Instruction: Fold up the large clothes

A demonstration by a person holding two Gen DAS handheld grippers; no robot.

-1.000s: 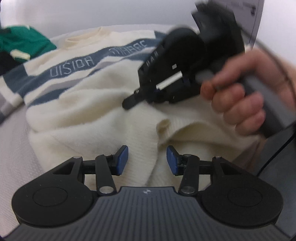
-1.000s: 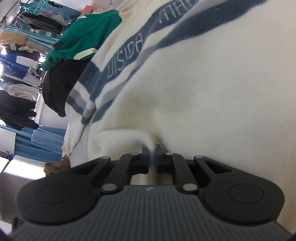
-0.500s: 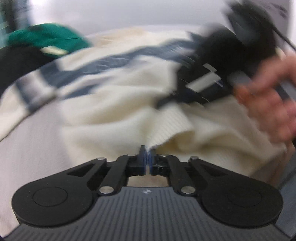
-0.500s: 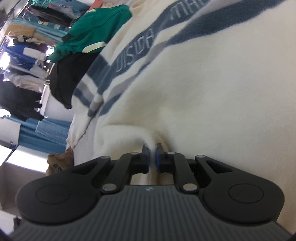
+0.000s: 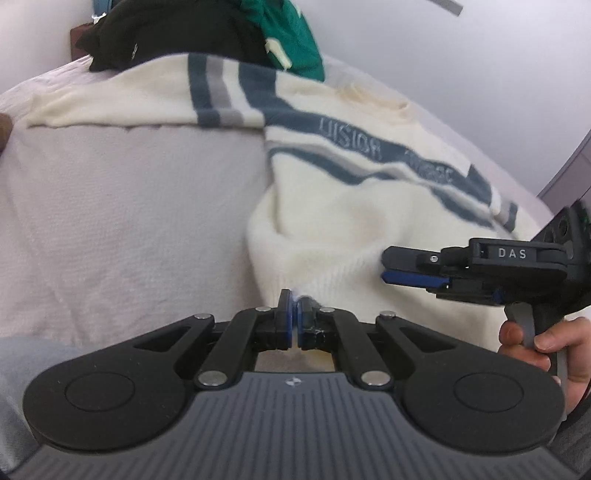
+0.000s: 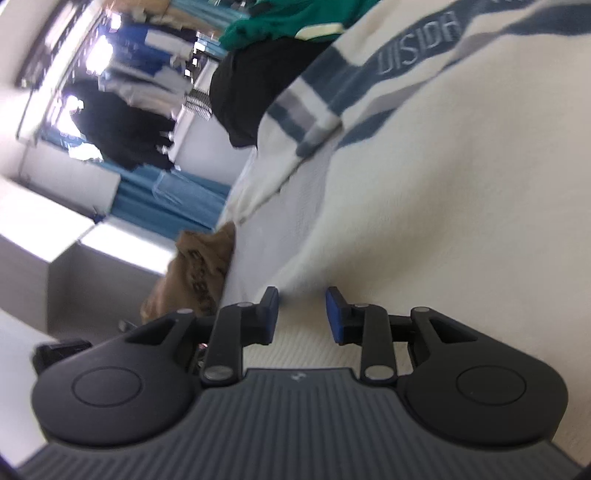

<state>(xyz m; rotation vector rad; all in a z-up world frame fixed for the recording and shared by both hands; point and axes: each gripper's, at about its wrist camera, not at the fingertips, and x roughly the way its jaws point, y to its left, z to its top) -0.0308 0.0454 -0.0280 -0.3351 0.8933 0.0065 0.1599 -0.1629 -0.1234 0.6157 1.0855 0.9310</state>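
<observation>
Folding is judged barely begun: the striped cream sweater (image 5: 354,221) lies ahead of the left gripper (image 5: 294,317), its hem pinched there, while the right gripper (image 6: 301,314) is opening, nothing clamped.

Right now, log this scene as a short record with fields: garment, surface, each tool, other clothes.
garment: cream sweater with blue and grey stripes, spread out, hem bunched
surface: pale bed cover
left tool: shut on the sweater's hem
right tool: jaws opening, pads clear of the hem lying between them
right hand: on the tool's handle
other clothes: black garment and green garment beyond the sweater
</observation>
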